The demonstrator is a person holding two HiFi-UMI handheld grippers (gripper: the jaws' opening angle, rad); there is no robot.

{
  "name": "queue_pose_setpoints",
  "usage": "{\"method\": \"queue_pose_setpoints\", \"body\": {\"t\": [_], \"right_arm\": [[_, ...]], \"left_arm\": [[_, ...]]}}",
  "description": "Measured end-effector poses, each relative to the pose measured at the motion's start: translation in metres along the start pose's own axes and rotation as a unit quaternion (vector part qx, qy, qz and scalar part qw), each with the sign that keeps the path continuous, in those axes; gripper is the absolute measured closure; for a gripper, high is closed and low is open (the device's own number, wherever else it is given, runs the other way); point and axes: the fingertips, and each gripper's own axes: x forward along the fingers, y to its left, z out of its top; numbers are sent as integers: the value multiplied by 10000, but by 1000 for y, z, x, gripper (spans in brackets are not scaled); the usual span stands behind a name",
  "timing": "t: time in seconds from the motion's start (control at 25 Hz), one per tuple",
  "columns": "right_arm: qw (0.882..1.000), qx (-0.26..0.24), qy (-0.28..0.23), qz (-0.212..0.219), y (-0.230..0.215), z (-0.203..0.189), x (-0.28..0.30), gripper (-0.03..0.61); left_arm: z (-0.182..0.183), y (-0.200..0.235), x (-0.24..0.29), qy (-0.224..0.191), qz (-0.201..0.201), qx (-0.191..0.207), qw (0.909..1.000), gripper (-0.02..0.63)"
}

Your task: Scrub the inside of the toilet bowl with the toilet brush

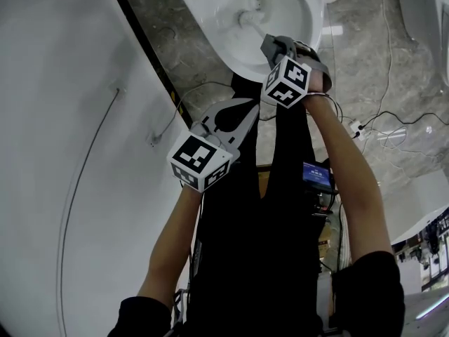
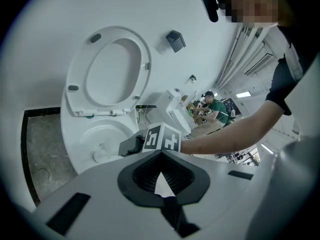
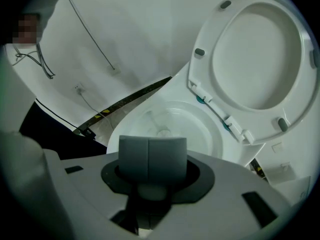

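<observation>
The right gripper (image 1: 272, 45) is clamped on the toilet brush (image 1: 250, 18) handle — the brush head sits down inside the toilet bowl (image 1: 313, 7), at the far side. The left gripper (image 1: 247, 107) hangs nearer, to the left — jaws together, holding nothing.

Left gripper (image 1: 243, 109): jaws pressing together at the tips, forearm extending forward. Right gripper (image 1: 272, 46): jaws clamping the toilet brush (image 1: 250, 20) handle, arm reaching farther ahead.
</observation>
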Motion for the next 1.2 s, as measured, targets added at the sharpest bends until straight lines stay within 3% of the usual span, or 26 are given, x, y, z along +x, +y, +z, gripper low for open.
{"method": "queue_pose_setpoints", "body": {"t": [0.64, 1.2], "right_arm": [[9944, -907, -67, 546, 46, -53, -49, 419], [9949, -592, 556, 606, 46, -109, -96, 418]], "left_arm": [[7, -9, 0, -63, -10, 136, 9999, 603], [51, -59, -15, -278, 40, 480, 9984, 603]]}}
